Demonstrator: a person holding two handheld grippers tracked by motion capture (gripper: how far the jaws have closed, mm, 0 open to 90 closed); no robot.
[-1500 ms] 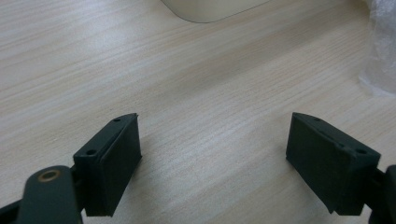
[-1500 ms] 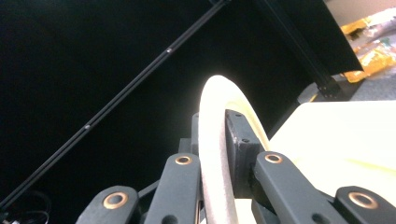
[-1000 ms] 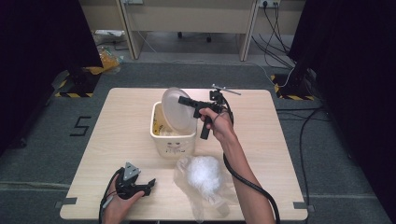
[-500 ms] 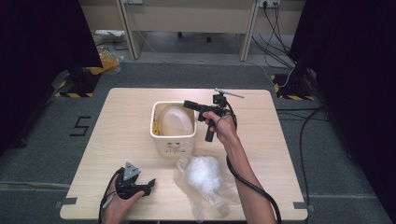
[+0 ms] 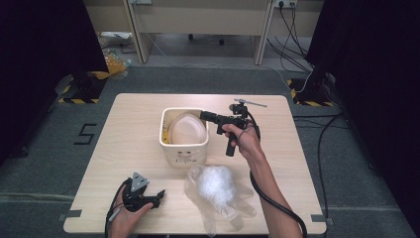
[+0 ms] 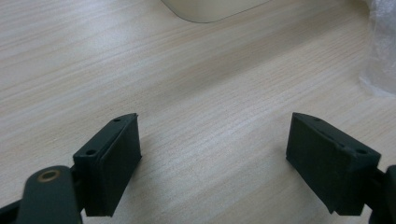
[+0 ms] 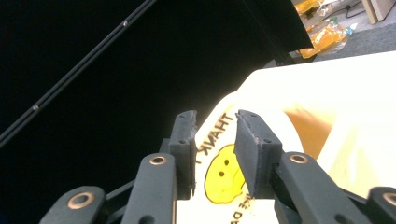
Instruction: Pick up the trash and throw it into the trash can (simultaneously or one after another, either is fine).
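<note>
Right gripper [image 5: 204, 116] hovers at the bin's [image 5: 184, 148] right rim, jaws just opening, parted and off the smiley bag [image 5: 187, 129] inside, bag lying left of its tips; left gripper [image 5: 157, 195] rests open, near-left, well apart.

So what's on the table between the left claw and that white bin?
Nothing: the left claw and the bin are separated by bare wooden table, as the high view and the left gripper view both show.

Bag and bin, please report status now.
Right gripper at bin rim, jaws just opening off the bag. Bag sits in bin. Left gripper open, idle on table. Nothing blocking.
</note>
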